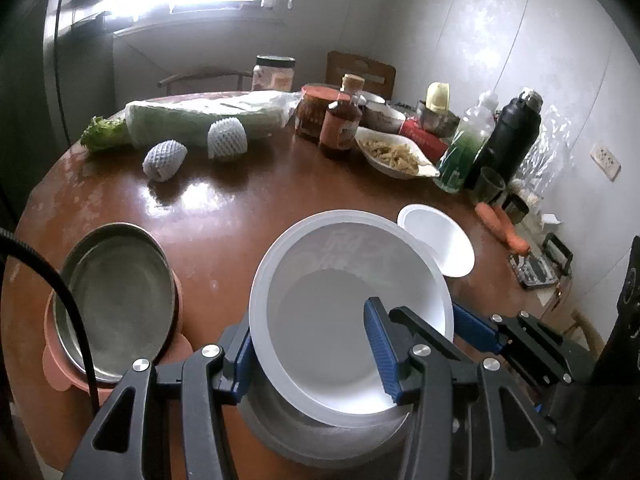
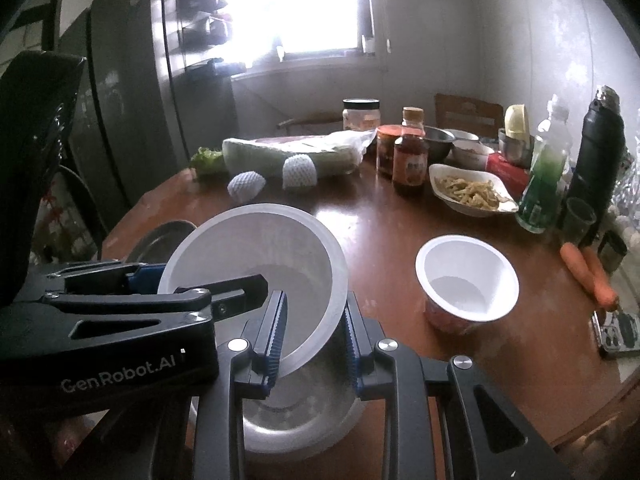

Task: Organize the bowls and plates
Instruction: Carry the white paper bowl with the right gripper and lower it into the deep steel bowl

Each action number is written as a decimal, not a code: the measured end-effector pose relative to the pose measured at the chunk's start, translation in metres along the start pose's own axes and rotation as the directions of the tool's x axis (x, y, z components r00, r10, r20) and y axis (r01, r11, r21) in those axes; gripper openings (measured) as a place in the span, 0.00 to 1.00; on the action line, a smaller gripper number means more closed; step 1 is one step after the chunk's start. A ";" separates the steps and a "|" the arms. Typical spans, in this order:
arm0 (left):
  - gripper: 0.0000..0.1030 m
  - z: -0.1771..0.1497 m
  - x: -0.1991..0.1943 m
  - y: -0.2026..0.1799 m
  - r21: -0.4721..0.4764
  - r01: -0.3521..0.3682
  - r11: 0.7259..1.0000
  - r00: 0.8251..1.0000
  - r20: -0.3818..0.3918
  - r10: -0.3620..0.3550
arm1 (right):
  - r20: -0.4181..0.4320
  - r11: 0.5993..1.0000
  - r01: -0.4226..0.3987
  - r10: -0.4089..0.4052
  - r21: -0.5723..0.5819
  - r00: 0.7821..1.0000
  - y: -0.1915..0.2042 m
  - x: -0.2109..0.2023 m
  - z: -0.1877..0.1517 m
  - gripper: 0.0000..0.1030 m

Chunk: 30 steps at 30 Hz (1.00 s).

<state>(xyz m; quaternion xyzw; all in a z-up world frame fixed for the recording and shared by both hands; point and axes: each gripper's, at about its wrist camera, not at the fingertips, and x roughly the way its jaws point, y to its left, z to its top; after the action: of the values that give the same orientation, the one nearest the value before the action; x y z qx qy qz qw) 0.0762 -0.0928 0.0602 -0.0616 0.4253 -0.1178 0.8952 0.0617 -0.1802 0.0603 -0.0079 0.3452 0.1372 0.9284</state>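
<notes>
- We hold the big white bowl (image 1: 352, 312) with both claws at once, tilted, just above a steel bowl (image 1: 320, 444) on the brown table (image 1: 248, 208).
- Left claw (image 1: 316, 360): part open, one blue pad inside the white bowl, the other outside its left wall, so the wall sits pinched between them.
- Right claw (image 2: 316, 336): nearly closed, blue pads on either side of the bowl's thin rim at its near right edge.
- In the right wrist view the left claw (image 2: 192, 284) comes in from the left and reaches over the bowl's rim (image 2: 256, 210).
- In the left wrist view the right claw (image 1: 480, 330) shows at the bowl's right edge.
- Steel bowl sits directly under both claws, its near rim visible below the white bowl (image 2: 304, 432).
- Small white cup (image 2: 466, 280) stands on the table ahead and right of the right claw, apart from the big bowl.
- Steel pan in a pink holder (image 1: 116, 300) sits left of the left claw, well apart.
- Far side of the table, ahead of both claws: dish of food (image 1: 396, 152), sauce bottle (image 1: 340, 120), black flask (image 1: 512, 136), wrapped cabbage (image 1: 200, 116).
- Two carrots (image 2: 588, 276) lie far right of the right claw.
</notes>
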 end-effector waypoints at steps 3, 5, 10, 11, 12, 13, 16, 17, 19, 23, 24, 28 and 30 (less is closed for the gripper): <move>0.48 -0.004 0.005 0.001 0.001 -0.003 1.000 1.000 -0.015 0.003 | -0.011 1.000 0.000 0.000 0.001 1.000 0.000 0.002 -0.005 0.27; 0.48 -0.006 0.010 0.002 -0.002 -0.004 1.000 1.000 -0.031 0.004 | -0.021 1.000 -0.001 0.001 0.000 1.000 -0.001 0.004 -0.008 0.27; 0.48 -0.011 0.019 0.002 0.002 -0.005 1.000 0.999 -0.052 0.005 | -0.046 1.000 0.001 -0.001 0.000 0.999 -0.002 0.009 -0.017 0.27; 0.48 -0.012 0.020 0.002 0.002 -0.004 1.000 0.998 -0.057 0.004 | -0.049 1.000 0.002 -0.002 0.001 0.999 -0.002 0.010 -0.018 0.27; 0.48 -0.014 0.022 0.001 0.003 -0.005 1.000 0.998 -0.062 0.006 | -0.053 1.000 0.004 -0.004 0.000 0.999 -0.003 0.010 -0.020 0.27; 0.48 -0.014 0.023 0.000 0.007 -0.007 1.000 0.998 -0.065 0.007 | -0.056 1.000 0.004 -0.004 0.000 0.998 -0.003 0.011 -0.022 0.27; 0.48 -0.017 0.028 0.001 0.008 -0.011 1.000 0.997 -0.078 0.011 | -0.068 1.000 0.005 -0.005 -0.001 0.998 -0.003 0.014 -0.025 0.27; 0.48 -0.017 0.030 0.002 0.007 -0.010 1.000 0.997 -0.083 0.011 | -0.073 1.000 0.005 -0.005 0.000 0.997 -0.003 0.015 -0.026 0.27; 0.48 -0.018 0.033 0.003 0.005 -0.012 1.000 0.996 -0.090 0.012 | -0.080 1.000 0.005 -0.005 -0.002 0.997 -0.003 0.018 -0.028 0.27; 0.48 -0.019 0.036 0.004 0.008 -0.012 1.000 0.995 -0.096 0.013 | -0.090 1.000 0.006 -0.006 -0.001 0.996 -0.003 0.021 -0.031 0.27; 0.48 -0.020 0.037 0.003 0.010 -0.013 1.000 0.995 -0.097 0.014 | -0.091 1.000 0.007 -0.007 0.000 0.996 -0.003 0.021 -0.032 0.27; 0.48 -0.021 0.039 0.004 0.010 -0.008 1.000 0.995 -0.104 0.009 | -0.096 1.000 0.017 -0.017 -0.005 0.995 -0.003 0.024 -0.033 0.27; 0.48 -0.022 0.040 0.005 0.011 -0.014 1.000 0.994 -0.106 0.015 | -0.098 1.000 0.020 -0.021 -0.009 0.995 -0.002 0.025 -0.034 0.27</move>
<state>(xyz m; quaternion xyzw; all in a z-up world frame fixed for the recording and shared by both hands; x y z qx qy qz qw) 0.0849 -0.0984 0.0154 -0.0475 0.4722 -0.1169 0.8724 0.0588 -0.1795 0.0179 -0.0219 0.3896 0.1284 0.9118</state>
